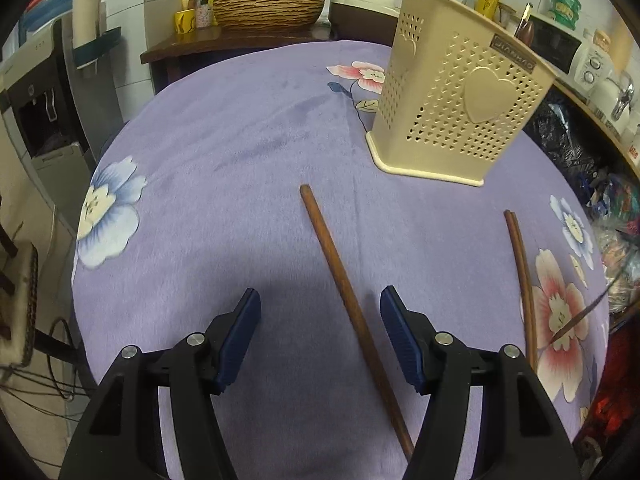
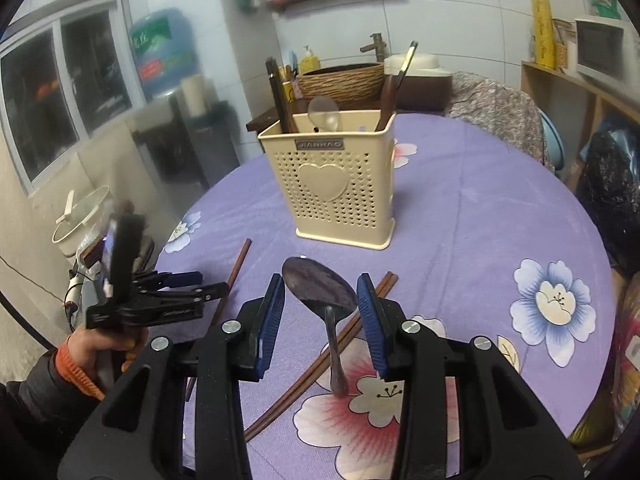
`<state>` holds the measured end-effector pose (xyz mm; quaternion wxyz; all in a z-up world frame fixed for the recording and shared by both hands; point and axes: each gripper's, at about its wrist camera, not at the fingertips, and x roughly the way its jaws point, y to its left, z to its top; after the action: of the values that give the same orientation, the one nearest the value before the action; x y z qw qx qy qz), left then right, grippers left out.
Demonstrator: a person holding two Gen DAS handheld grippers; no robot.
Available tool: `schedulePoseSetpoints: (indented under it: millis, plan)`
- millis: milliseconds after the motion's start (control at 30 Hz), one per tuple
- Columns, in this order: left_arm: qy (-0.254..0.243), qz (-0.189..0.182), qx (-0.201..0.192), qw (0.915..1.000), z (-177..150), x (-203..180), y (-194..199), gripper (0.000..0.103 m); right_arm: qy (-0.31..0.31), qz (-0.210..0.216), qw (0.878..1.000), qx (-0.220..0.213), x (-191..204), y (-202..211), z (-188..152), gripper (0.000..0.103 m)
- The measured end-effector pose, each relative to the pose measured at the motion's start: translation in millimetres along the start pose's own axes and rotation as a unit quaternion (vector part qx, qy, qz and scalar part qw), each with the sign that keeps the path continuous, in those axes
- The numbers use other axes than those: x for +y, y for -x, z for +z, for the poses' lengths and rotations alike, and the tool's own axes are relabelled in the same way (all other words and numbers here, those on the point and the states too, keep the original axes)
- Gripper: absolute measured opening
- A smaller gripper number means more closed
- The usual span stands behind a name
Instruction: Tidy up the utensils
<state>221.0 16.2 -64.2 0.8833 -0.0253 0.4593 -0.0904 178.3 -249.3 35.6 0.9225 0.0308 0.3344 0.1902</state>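
Purple floral cloth (image 1: 240,140); wicker basin (image 1: 268,10); water jug (image 2: 162,50); microwave (image 2: 600,46)

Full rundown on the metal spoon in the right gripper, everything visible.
The metal spoon looks like dull grey steel, with an oval bowl and a slim handle ending in a rounded tip. The right gripper clamps its bowl edgewise between the blue pads. The bowl points away toward the cream utensil holder; the handle hangs toward the camera, above the floral purple tablecloth and the paired chopsticks.
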Motion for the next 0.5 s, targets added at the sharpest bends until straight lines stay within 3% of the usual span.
schedulePoseSetpoints:
  millis: [200,233,267,500]
  plan:
    - [-0.024,0.042,0.007,0.9988,24.5,-9.9,-21.2,0.048,-0.010,-0.013,1.000,-0.012,-4.7,6.9,-7.5,0.038]
    - [-0.030,0.049,0.007,0.9983,27.1,-11.6,-23.8,0.045,-0.011,-0.014,1.000,-0.012,-4.4,6.8,-8.2,0.028]
    - [-0.039,0.061,0.008,0.9974,29.7,-15.2,-26.8,0.042,-0.012,-0.013,1.000,-0.012,-3.6,5.9,-9.0,0.024]
    - [-0.058,0.071,0.010,0.9958,33.9,-31.2,-29.9,0.020,-0.014,-0.015,1.000,-0.014,-1.9,2.2,-12.8,0.018]
